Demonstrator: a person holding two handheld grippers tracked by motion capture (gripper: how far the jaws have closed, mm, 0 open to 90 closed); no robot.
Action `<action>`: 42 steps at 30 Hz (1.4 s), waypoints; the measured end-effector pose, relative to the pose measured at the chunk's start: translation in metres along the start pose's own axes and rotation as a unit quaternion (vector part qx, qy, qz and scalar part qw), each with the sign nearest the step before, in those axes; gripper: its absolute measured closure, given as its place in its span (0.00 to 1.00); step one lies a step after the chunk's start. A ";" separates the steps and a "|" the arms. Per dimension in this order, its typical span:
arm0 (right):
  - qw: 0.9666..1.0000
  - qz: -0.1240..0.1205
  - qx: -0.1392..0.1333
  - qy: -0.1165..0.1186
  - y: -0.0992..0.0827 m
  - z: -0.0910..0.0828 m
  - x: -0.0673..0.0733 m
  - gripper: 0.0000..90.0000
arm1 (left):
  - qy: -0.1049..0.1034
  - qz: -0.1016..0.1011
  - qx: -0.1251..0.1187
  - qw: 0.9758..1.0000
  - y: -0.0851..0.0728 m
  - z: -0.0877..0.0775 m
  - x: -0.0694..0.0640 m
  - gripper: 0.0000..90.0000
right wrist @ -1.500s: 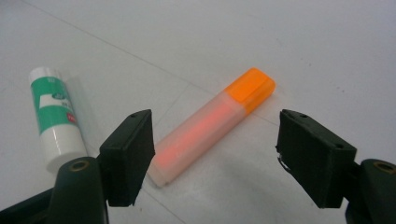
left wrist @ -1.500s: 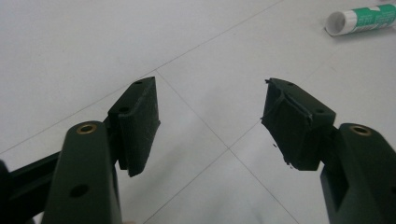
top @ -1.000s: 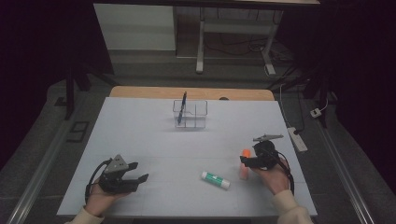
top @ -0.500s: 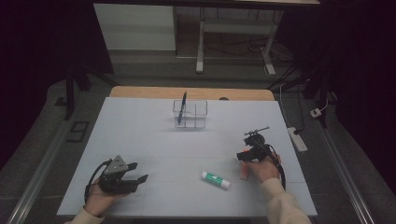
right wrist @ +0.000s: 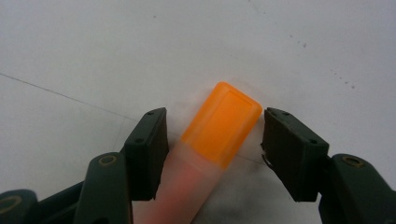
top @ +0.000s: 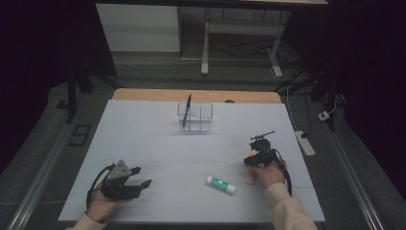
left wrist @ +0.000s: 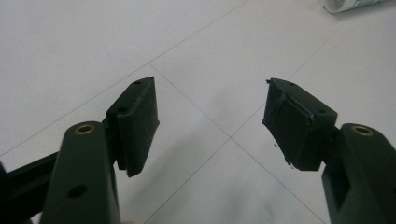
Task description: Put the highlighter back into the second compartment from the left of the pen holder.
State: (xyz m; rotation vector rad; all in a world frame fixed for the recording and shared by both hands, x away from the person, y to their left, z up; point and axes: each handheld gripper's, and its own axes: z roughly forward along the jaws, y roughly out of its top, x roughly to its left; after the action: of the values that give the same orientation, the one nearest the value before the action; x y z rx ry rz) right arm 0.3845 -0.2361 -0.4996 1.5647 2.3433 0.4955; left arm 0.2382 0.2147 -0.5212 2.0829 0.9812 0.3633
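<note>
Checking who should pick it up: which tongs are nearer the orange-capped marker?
Right. The right tongs straddle the marker, jaws just closing, gaps still visible. The left tongs sit open, far across the table.

Our right gripper [top: 251, 159] has slid toward 1 o'clock and dropped low over the orange-capped marker [right wrist: 219, 130] — its jaws have just been closing, marker between them, pads not yet touching it.

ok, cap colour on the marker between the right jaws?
Orange cap, clearest in the right gripper view.
</note>
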 end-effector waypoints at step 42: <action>0.988 0.009 -0.138 0.063 0.014 -0.050 -0.010 0.72 | 0.006 -0.005 0.005 1.000 -0.003 0.002 0.002 0.39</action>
State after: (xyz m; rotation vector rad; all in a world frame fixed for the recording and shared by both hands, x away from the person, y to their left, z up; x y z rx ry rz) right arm 0.3791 -0.2465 -0.4475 1.4638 2.2320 0.9052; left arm 0.2389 0.2168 -0.5248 2.0858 1.0017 0.3660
